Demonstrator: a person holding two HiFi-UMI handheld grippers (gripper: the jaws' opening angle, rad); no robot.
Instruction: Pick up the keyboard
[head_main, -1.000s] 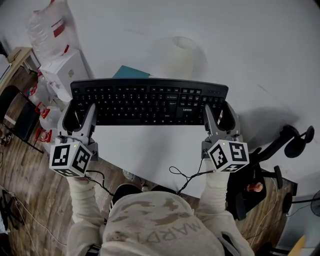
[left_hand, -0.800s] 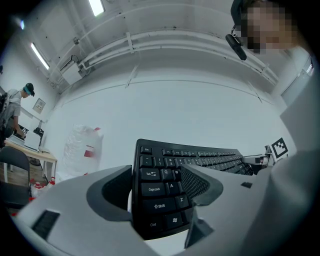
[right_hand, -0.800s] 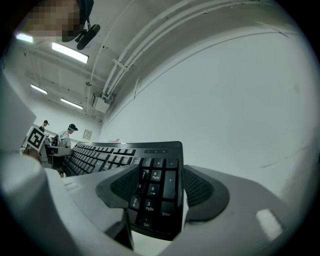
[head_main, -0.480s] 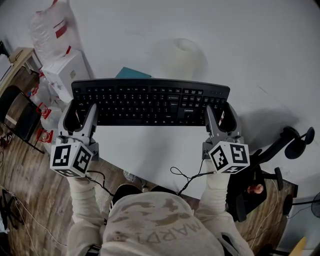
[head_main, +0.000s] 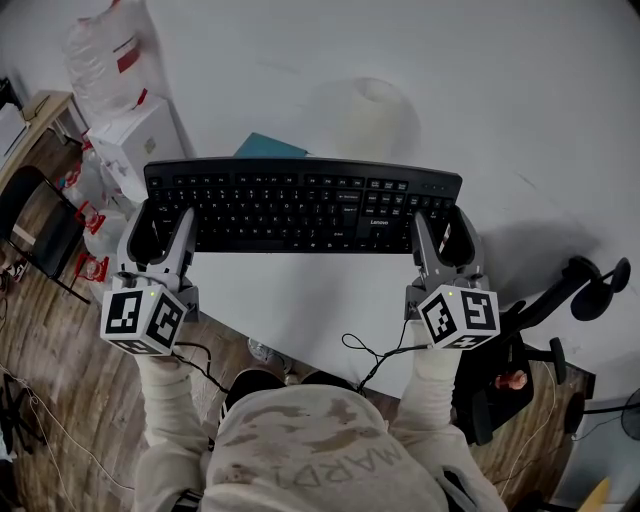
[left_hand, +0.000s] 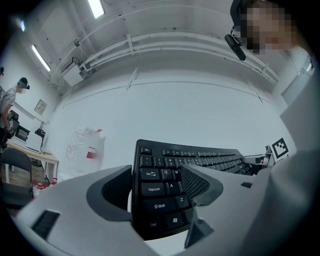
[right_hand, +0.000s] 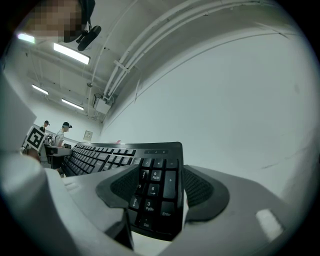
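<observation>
A black full-size keyboard (head_main: 300, 205) stretches across the near part of the round white table (head_main: 300, 310). My left gripper (head_main: 160, 222) has the keyboard's left end between its jaws. In the left gripper view the Ctrl and Shift corner of the keyboard (left_hand: 160, 200) fills the gap, with the ribbed pads (left_hand: 197, 182) against it. My right gripper (head_main: 440, 225) holds the number-pad end the same way. In the right gripper view that end of the keyboard (right_hand: 155, 200) sits tight between the pads (right_hand: 200, 190). Both grippers point slightly upward.
Behind the keyboard lie a teal flat object (head_main: 268, 147) and a white roll (head_main: 375, 110). A white box (head_main: 135, 140) and a clear plastic bag (head_main: 105, 55) stand at the left. Black chairs (head_main: 560, 300) flank the table, and cables (head_main: 370, 355) hang near its front edge.
</observation>
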